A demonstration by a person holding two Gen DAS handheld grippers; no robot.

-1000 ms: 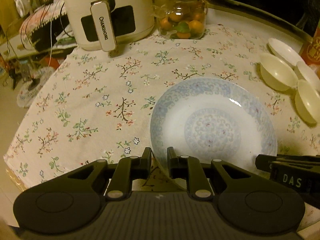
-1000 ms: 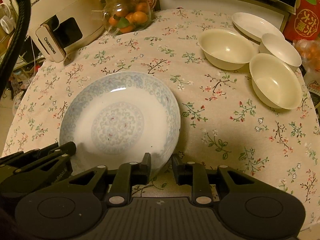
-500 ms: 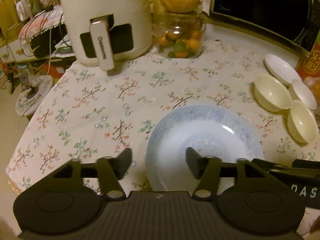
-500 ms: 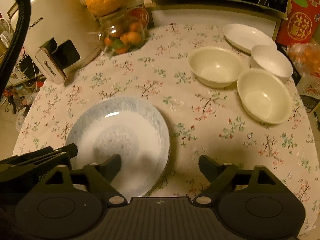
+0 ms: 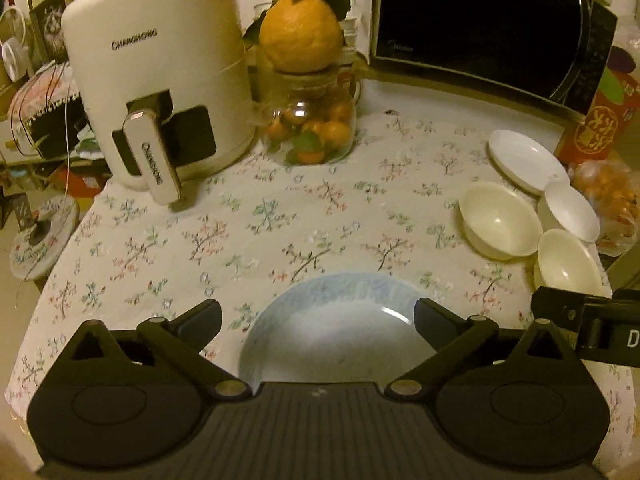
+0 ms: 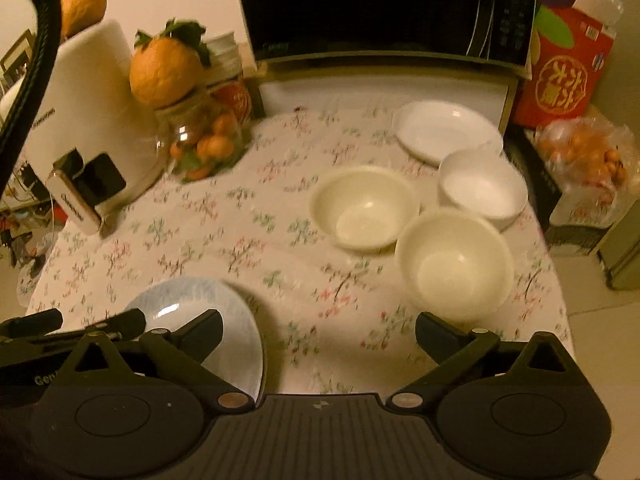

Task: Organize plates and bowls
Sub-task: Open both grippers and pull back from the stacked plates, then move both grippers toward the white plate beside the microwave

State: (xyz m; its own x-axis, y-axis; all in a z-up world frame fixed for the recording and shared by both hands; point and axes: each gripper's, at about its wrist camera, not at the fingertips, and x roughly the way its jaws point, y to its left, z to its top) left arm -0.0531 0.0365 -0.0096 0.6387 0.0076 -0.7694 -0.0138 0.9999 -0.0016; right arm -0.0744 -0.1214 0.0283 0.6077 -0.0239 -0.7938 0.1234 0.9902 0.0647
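Observation:
A blue-patterned plate (image 5: 332, 332) lies flat on the flowered tablecloth (image 5: 280, 220). My left gripper (image 5: 318, 312) hovers above its near rim, jaws opening wide and touching nothing. The right gripper (image 6: 319, 322) is just right of the plate (image 6: 192, 300), jaws also opening, with only cloth between them. At the back right stand two cream bowls (image 6: 364, 208) (image 6: 454, 264), a white bowl (image 6: 482, 186) and a white plate (image 6: 444, 130). One right finger (image 5: 560, 312) shows at the left wrist view's edge.
A white air fryer (image 5: 160, 80) stands at the back left. A glass jar of small oranges (image 5: 312, 128) has a big orange on top. A microwave (image 5: 480, 28) stands behind. A red box (image 6: 560, 76) and a bag of oranges (image 6: 588, 160) sit off the right edge.
Both grippers let go of the blue plate's near rim, opened wide, and drew back and up. The plate stays lying on the cloth.

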